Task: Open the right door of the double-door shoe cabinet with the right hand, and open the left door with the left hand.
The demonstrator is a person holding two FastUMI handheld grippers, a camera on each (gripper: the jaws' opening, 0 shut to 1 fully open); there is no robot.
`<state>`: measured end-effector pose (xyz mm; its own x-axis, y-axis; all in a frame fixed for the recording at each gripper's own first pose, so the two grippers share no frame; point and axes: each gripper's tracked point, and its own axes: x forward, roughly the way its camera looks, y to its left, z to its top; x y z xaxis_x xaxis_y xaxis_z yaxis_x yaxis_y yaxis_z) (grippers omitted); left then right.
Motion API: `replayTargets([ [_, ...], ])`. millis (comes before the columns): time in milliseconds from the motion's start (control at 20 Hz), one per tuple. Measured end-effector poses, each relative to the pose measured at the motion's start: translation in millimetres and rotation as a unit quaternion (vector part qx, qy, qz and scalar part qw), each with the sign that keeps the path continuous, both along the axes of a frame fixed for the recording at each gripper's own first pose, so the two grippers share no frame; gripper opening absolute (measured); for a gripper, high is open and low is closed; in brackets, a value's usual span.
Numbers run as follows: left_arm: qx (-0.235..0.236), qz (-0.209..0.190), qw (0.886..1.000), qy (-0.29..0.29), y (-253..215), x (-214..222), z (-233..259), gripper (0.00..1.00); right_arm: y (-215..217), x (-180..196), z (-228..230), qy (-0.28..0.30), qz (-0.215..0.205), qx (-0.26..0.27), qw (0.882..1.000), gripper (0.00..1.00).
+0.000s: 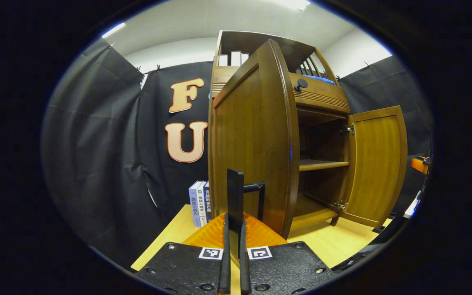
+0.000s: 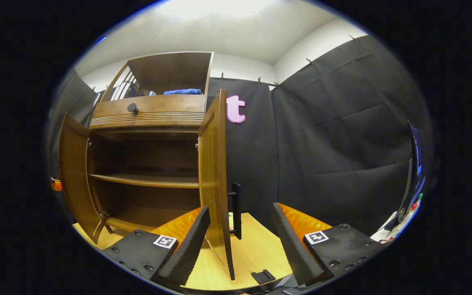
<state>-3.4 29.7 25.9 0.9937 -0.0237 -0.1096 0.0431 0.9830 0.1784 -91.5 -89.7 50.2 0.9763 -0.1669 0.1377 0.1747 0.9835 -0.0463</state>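
The wooden shoe cabinet (image 1: 322,102) stands on a pale table with both doors swung open. Its left door (image 1: 252,143) juts toward me in the left gripper view. My left gripper (image 1: 234,223) is shut on that door's black bar handle (image 1: 235,188), which rises from between the fingers. The right door (image 2: 213,172) stands edge-on in the right gripper view, its black handle (image 2: 236,209) on the outer face. My right gripper (image 2: 241,209) is open, its fingers (image 2: 191,241) straddling the door edge and handle without touching. Bare shelves (image 2: 146,180) show inside.
Several books (image 1: 200,203) stand on the table (image 1: 342,241) left of the cabinet. Above the doors is a drawer with a dark knob (image 1: 300,85). A blue cloth (image 2: 182,91) lies on the open top shelf. A small black piece (image 2: 264,275) lies near the table's front edge.
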Motion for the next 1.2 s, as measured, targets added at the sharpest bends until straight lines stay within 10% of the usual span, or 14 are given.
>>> replayTargets([
  [1200,-0.030,0.030,0.999,0.007,77.1,-19.1,-10.2,0.02,30.4,13.1,-4.2,0.010,0.005,-0.003,1.000,0.98],
])
